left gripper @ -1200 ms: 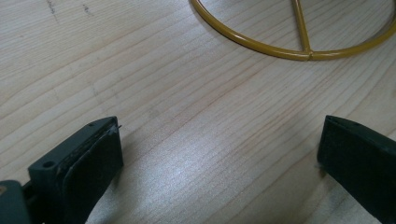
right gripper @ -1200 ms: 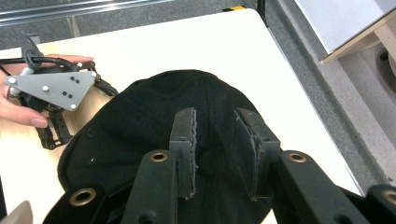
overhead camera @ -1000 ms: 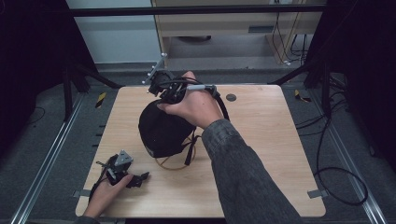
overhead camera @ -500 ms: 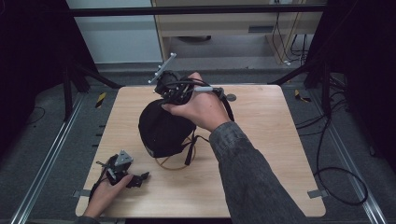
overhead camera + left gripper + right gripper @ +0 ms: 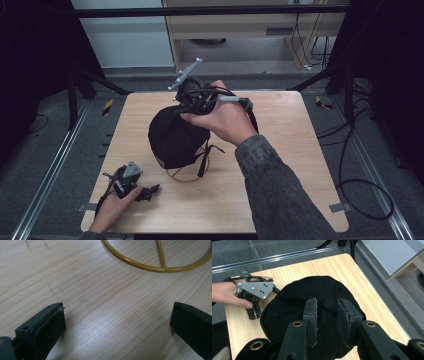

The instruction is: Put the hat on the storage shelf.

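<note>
A light wooden table (image 5: pixel 300 165) stands on a grey floor (image 5: pixel 45 165) between two metal rails (image 5: pixel 50 170). Behind it sit a pale wooden cabinet (image 5: pixel 240 25) and a white panel (image 5: pixel 125 40). Black cables (image 5: pixel 360 200) loop over the floor, and yellow-and-black striped markers (image 5: pixel 108 106) lie near the table's far corners.

Nothing to read here — no words, labels or numbers on my cap (image 5: pixel 317 302), my table (image 5: pixel 300 165) — all blank.
</note>
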Motion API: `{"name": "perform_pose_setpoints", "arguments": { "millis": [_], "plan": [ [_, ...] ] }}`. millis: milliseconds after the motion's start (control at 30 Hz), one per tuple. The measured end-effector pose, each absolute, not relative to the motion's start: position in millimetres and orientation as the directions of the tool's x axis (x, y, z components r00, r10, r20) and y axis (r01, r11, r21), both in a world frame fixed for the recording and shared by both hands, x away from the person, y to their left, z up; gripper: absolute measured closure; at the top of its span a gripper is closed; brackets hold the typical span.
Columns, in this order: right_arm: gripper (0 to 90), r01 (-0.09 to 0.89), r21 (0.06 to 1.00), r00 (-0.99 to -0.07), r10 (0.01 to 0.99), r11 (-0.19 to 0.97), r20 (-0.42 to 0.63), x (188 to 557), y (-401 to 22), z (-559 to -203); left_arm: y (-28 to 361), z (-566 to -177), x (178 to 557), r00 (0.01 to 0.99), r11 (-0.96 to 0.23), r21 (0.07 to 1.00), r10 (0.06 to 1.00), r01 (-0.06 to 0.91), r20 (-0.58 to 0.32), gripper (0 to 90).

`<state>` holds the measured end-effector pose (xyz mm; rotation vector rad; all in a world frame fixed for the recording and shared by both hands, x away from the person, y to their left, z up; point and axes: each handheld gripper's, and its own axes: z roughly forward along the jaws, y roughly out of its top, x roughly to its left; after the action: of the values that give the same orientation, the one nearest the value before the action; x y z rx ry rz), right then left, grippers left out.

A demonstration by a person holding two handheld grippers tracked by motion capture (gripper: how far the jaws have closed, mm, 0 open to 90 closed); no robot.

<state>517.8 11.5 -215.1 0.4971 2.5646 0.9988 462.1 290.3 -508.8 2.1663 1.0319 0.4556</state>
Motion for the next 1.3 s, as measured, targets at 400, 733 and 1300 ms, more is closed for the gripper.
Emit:
{"name": "perform_pose_setpoints", "arguments": {
  "millis": [400, 733, 1300],
  "plan": [
    [67.8, 0.2, 0.718, -0.868, 0.461, 0.666, -0.186, 509, -6, -209, 290, -509, 462, 0.625, -0.451, 0.711, 0.781, 0.54, 0.021, 0.0],
    [47.9, 0.229, 0.75, -0.841, 0.514, 0.62, -0.169, 507, -21, -213, 290, -509, 462, 0.625, -0.451, 0.711, 0.781, 0.54, 0.021, 0.0],
    [6.7, 0.259, 0.764, -0.767, 0.607, 0.59, -0.208, 503, -66, -229, 290, -509, 462, 0.624, -0.449, 0.711, 0.781, 0.541, 0.018, 0.0]
  ]
}}
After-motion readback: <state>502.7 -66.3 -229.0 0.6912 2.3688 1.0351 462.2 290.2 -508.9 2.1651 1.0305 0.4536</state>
